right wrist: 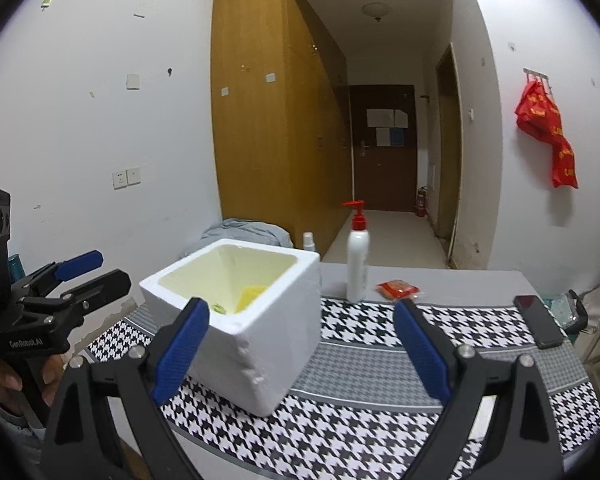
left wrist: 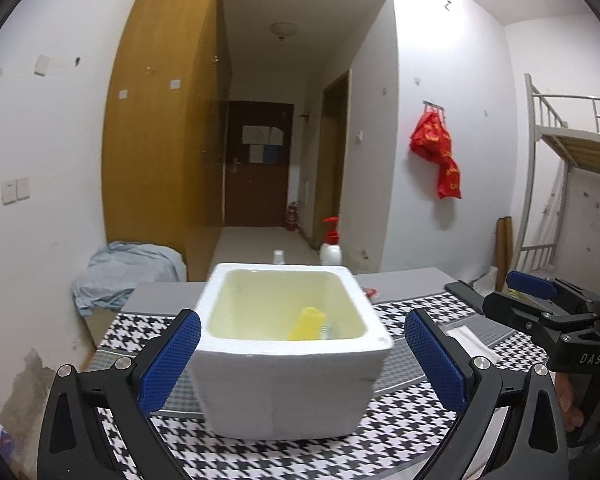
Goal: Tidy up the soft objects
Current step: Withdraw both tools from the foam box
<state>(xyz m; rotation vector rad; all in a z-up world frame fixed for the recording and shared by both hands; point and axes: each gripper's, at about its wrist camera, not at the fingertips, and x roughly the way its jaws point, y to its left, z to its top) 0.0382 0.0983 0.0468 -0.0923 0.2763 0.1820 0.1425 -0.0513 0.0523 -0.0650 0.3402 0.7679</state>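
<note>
**Both grippers empty, box dead ahead**

I am holding the left gripper (left wrist: 300, 354) spread wide, pinching nothing; the foam box (left wrist: 288, 364) is sitting centre frame between its fingers, untouched. The right gripper (right wrist: 296, 354) is likewise spread and empty, the box lying lower left of its centre. A yellow soft item (left wrist: 307, 323) is lying inside. Left looks nearer and better aligned, I judge.
</note>
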